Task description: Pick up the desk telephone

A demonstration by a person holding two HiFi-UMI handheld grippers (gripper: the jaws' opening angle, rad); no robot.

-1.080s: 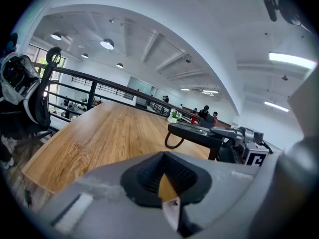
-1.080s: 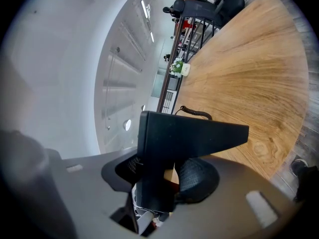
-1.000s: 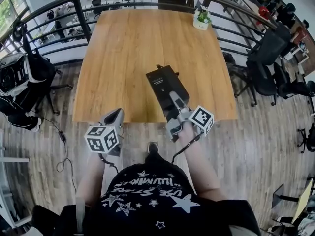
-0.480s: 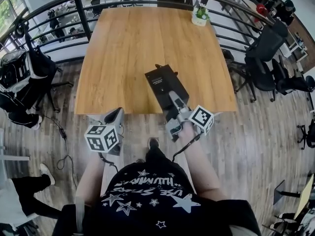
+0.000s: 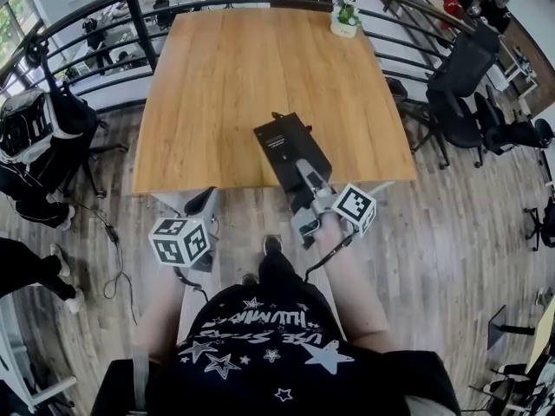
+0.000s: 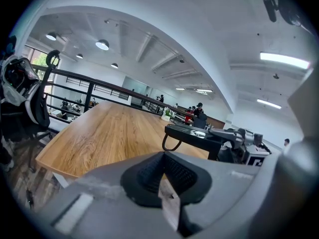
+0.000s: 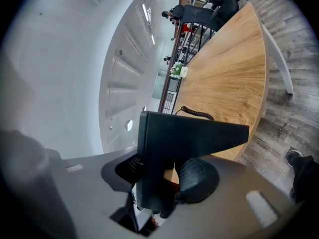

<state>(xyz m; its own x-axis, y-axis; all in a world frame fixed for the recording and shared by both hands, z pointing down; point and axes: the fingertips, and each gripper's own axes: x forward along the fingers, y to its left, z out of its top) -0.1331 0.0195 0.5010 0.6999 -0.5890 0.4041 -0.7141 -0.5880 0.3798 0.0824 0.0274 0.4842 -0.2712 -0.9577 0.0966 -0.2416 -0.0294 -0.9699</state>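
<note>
The black desk telephone (image 5: 289, 148) hangs tilted over the front edge of the wooden table (image 5: 225, 76), clear of the top. My right gripper (image 5: 305, 180) is shut on its near end. In the right gripper view the telephone (image 7: 182, 136) fills the gap between the pads, and its coiled cord (image 7: 197, 113) shows behind. My left gripper (image 5: 206, 201) hovers in front of the table edge, left of the phone, shut and empty. In the left gripper view the telephone (image 6: 197, 135) shows at the right, beyond the closed pads (image 6: 149, 176).
A small potted plant (image 5: 345, 17) stands at the table's far right corner. A black railing (image 5: 104, 16) runs behind the table. Office chairs (image 5: 460, 85) stand to the right, and a chair with bags (image 5: 30, 128) to the left. A person's legs (image 5: 30, 267) are at the far left.
Both grippers and the telephone have drawn back from the table toward me, so the phone overhangs the front edge more. The person at the left has walked on.
</note>
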